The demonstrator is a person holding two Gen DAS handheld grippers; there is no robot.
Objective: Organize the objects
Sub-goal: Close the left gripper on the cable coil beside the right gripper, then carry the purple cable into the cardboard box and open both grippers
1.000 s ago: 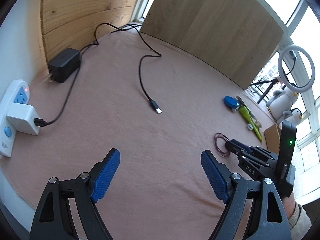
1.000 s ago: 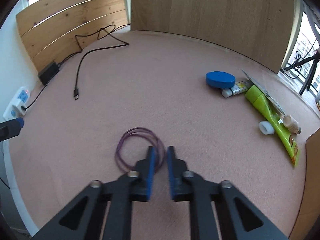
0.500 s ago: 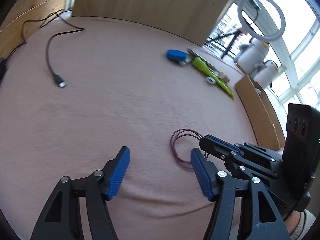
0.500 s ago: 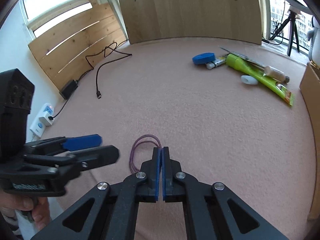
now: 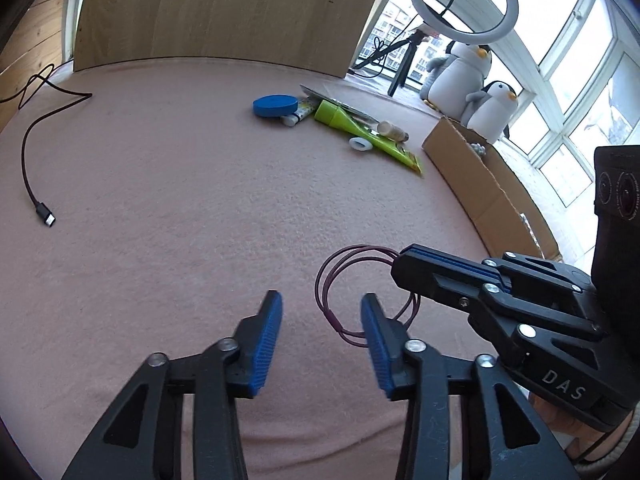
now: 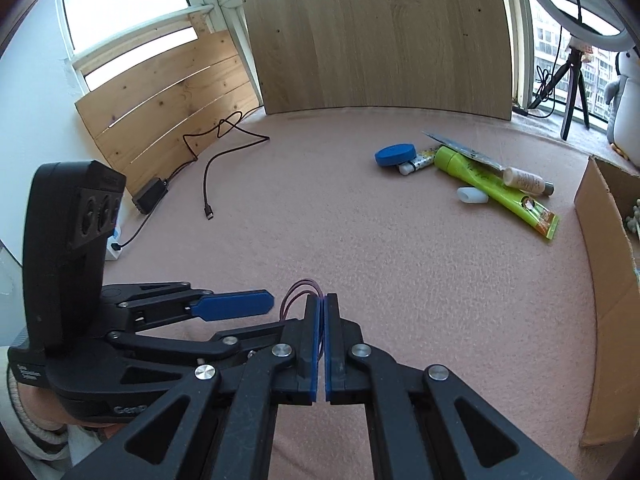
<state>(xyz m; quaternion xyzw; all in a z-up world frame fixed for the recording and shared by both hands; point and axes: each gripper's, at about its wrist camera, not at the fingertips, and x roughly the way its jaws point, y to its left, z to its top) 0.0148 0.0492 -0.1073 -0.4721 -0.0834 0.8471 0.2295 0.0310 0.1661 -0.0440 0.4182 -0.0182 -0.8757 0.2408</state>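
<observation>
A purple wire loop (image 5: 362, 290) is pinched at its far edge by the right gripper (image 6: 322, 312), whose jaws are closed on it, just above the pink tabletop (image 5: 180, 200). The left gripper (image 5: 320, 330) is held beside the loop with jaws wide and nothing between them. The loop is probably meant for the cardboard box (image 5: 480, 184) at the right. The pinch should be kept firm and the thin loop lifted clear before it is carried, so that it is not snagged on the cloth.
</observation>
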